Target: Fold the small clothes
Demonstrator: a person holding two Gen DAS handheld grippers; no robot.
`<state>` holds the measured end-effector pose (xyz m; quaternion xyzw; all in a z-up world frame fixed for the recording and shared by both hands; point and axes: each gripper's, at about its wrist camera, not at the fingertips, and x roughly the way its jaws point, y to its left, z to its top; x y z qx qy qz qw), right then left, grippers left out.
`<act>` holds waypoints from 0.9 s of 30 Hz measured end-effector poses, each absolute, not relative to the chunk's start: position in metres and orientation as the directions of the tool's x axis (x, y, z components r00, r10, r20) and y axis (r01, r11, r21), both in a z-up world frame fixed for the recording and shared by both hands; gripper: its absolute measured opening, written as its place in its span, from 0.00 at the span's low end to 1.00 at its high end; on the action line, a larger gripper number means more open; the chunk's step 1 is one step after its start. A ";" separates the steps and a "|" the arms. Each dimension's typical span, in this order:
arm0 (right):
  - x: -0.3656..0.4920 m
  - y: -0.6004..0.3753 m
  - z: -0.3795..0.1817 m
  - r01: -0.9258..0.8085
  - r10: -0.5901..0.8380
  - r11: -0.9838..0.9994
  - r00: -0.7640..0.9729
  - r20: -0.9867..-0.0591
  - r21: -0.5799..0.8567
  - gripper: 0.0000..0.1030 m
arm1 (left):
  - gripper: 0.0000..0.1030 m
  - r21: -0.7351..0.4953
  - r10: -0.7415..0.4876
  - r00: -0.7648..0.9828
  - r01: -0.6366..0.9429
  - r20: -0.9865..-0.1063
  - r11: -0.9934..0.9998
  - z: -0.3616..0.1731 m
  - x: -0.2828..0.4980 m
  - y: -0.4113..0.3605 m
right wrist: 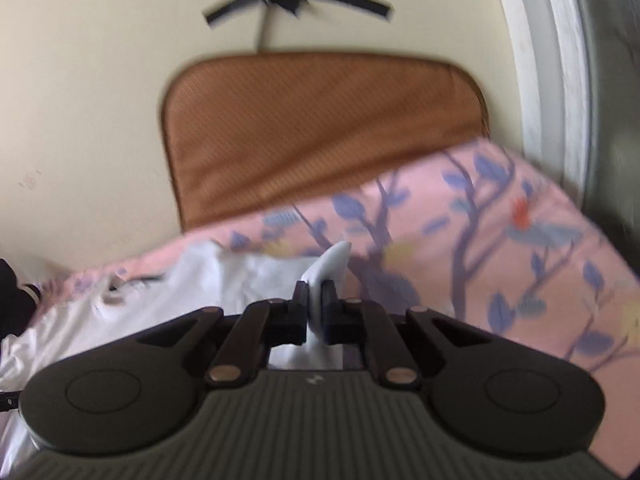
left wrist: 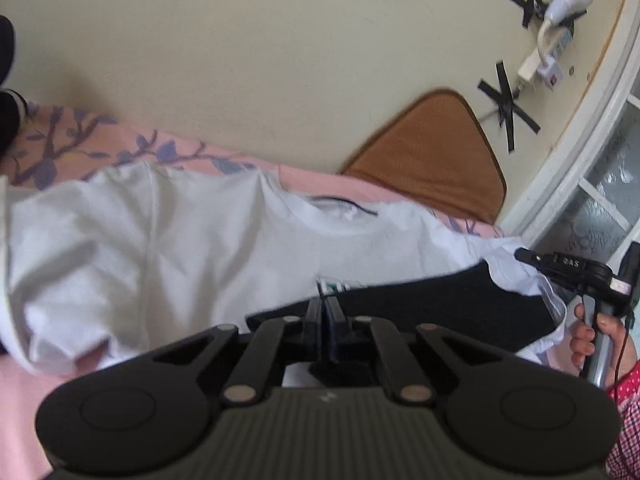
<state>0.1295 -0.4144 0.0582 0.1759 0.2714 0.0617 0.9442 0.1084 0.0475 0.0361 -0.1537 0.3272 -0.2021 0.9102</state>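
- The shirt [left wrist: 200, 240] is a small white T-shirt lying spread on the bed [right wrist: 500, 248], neckline toward the wall, one short sleeve at the left of the left wrist view.
- It looks like thin knit cotton: light, limp, with no stiffness of its own. I judge it will drape and sag from any held point, and a single layer may slip out unless the pinch sits well in from the edge.
- Best holds, as I judge it: hems, sleeve ends or shoulder seams, where the doubled, stitched cloth gives the pads more to bite on.
- The left hand-held gripper [left wrist: 327, 300] has its jaws fully together. Its tips sit over the shirt beside a dark patch [left wrist: 440, 304]; whether any cloth is caught between them I cannot tell.
- The right hand-held gripper [right wrist: 316, 296] is nearly closed and pinches a fold of the white cloth, which stands up in a small peak above the pads.
- In the left wrist view that gripper shows at the shirt's right edge, with a hand [left wrist: 588, 340] round its handle.
- The bed's sheet is pink, printed with blue-violet branches and leaves, and looks smooth, so the shirt should slide on it readily.
- A brown pad [right wrist: 320, 136] with rounded corners and a ribbed weave leans on the cream wall [left wrist: 280, 60].
- Crossed strips of black tape [left wrist: 506, 104] hold a cable to the wall.
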 end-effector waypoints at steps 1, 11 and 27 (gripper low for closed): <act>0.127 -0.412 0.066 -0.063 0.246 0.922 0.857 -0.452 0.382 0.09 | 0.03 -0.416 -0.447 0.733 0.243 -0.513 0.876 0.045 0.107 0.060; 0.122 -0.358 0.099 -0.260 0.364 0.916 0.858 -0.363 0.305 0.61 | 0.03 -0.401 -0.250 0.854 0.053 -0.457 0.915 0.074 0.088 0.139; 0.084 -0.335 0.050 -0.268 0.245 0.962 0.759 -0.603 0.053 0.54 | 0.28 -0.412 -0.346 0.814 0.147 -0.467 0.900 0.055 0.021 0.171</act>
